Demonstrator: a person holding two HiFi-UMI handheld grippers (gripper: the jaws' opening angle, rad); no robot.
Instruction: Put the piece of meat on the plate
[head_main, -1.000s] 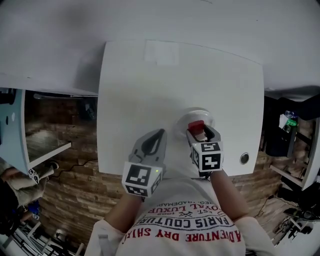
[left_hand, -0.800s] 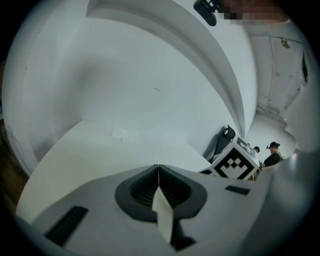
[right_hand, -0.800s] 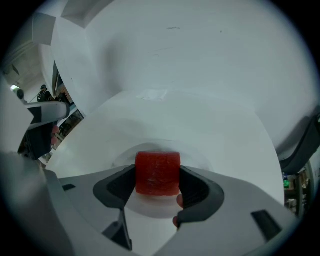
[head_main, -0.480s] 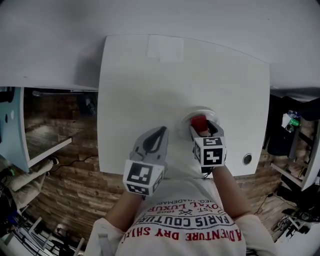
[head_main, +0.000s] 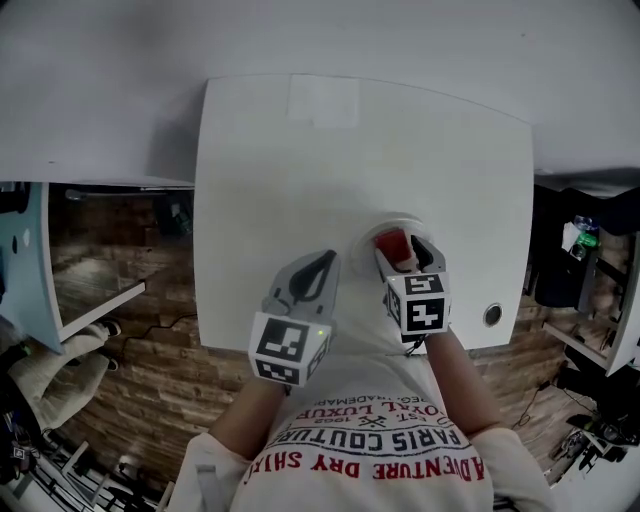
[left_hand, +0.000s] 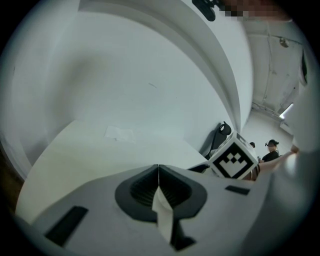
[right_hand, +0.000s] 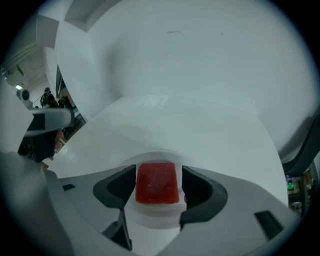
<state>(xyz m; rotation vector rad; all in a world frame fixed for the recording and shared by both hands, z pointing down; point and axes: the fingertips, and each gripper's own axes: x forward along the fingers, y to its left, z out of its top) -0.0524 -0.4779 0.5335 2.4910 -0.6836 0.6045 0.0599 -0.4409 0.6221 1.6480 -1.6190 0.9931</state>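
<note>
A red, block-shaped piece of meat (right_hand: 157, 182) sits between the pads of my right gripper (right_hand: 158, 186), which is shut on it. The meat is low over the small round white plate (right_hand: 150, 214), at or just above its surface. In the head view the meat (head_main: 392, 243) and plate (head_main: 375, 232) are at the right of the white table, just ahead of the right gripper (head_main: 403, 252). My left gripper (head_main: 322, 262) hovers to the left of the plate, shut and holding nothing; its jaws (left_hand: 158, 167) meet in a thin line.
The white table (head_main: 300, 160) has a faint rectangular patch (head_main: 324, 100) at its far edge and a small round hole (head_main: 492, 315) near its right front corner. A white wall rises behind it. Brick floor and clutter lie on both sides.
The right gripper has lowered the meat slightly toward the plate and shifted a little forward. The left gripper has stayed almost still.
</note>
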